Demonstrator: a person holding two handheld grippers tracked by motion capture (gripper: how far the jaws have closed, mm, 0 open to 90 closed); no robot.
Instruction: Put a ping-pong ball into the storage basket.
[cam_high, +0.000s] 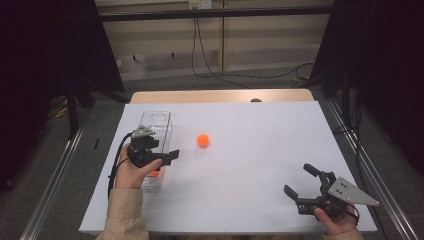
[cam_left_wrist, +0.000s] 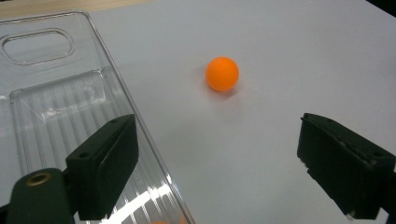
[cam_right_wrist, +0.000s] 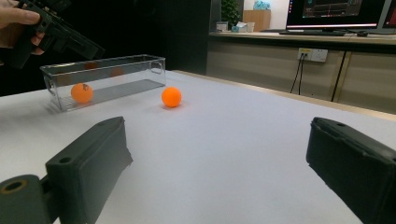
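A clear plastic box (cam_high: 159, 117) lies lengthwise at the left of the white table. One orange ball (cam_high: 155, 173) rests in its near end; in the right gripper view this ball (cam_right_wrist: 81, 93) shows through the box wall (cam_right_wrist: 140, 70). A second orange ball (cam_high: 202, 140) sits loose on the table to the right of the box. My left gripper (cam_high: 169, 157) hovers over the box's near end, open, with nothing between its jaws. In its own view the loose ball (cam_left_wrist: 222, 73) lies ahead, beyond the jaws. My right gripper (cam_high: 302, 181) is open near the front right corner.
The white board (cam_high: 260, 165) covers the table, with its wooden edge (cam_high: 220, 96) at the back. Dark curtains stand at both sides. Cables run across the floor behind. In the right gripper view a hand holds the left gripper (cam_right_wrist: 60, 35) above the box.
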